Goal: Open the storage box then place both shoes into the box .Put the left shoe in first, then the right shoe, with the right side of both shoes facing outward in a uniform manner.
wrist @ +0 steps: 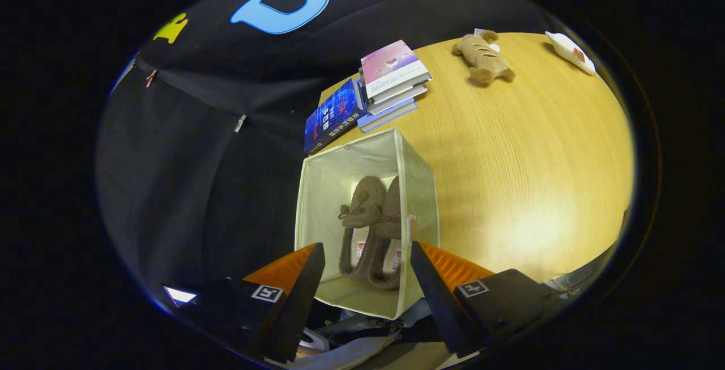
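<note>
Hidden / cut off: shoes partly masked, box base behind jaws

Gripper (368,262) jaws stand apart w/ nothing between; their tips cover the near lower corners of the storage box (422,188). The two shoes (371,228) stand inside, pressed together, so where one ends & the other starts can't be told; which is left or right, also can't tell. Small tags inside the shoes too small to make out. Bottom book of the stack (391,84) mostly hidden by those on top. Dark book (331,118) leans off the counter (538,160) edge, lower corner behind box rim. White packet (572,52) at far edge is warped, kind unclear. Clutter below box blurred, can't ID.
</note>
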A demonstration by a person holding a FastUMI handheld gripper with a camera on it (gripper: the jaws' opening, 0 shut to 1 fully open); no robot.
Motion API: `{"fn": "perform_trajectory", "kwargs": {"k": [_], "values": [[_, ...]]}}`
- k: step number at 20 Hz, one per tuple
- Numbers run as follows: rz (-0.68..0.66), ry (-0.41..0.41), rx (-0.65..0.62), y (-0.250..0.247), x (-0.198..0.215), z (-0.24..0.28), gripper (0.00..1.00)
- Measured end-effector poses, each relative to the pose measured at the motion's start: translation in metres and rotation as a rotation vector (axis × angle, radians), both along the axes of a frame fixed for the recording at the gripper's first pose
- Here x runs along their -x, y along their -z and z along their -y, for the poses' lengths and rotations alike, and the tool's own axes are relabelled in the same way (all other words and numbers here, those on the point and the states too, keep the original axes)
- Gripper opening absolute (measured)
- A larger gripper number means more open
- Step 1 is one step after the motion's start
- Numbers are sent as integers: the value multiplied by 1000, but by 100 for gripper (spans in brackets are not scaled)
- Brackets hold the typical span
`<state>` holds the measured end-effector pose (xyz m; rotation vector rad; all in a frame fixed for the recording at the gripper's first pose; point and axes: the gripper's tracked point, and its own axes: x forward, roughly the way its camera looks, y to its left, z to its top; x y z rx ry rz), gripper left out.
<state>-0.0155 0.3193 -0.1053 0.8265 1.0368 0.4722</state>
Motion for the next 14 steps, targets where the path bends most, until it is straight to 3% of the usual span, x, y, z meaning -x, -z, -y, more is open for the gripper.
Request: {"fn": "perform_trajectory", "kwargs": {"k": [6,14], "values": [[83,38,72,4,-13,35,99],[236,157,218,6,-44,139,99]]}}
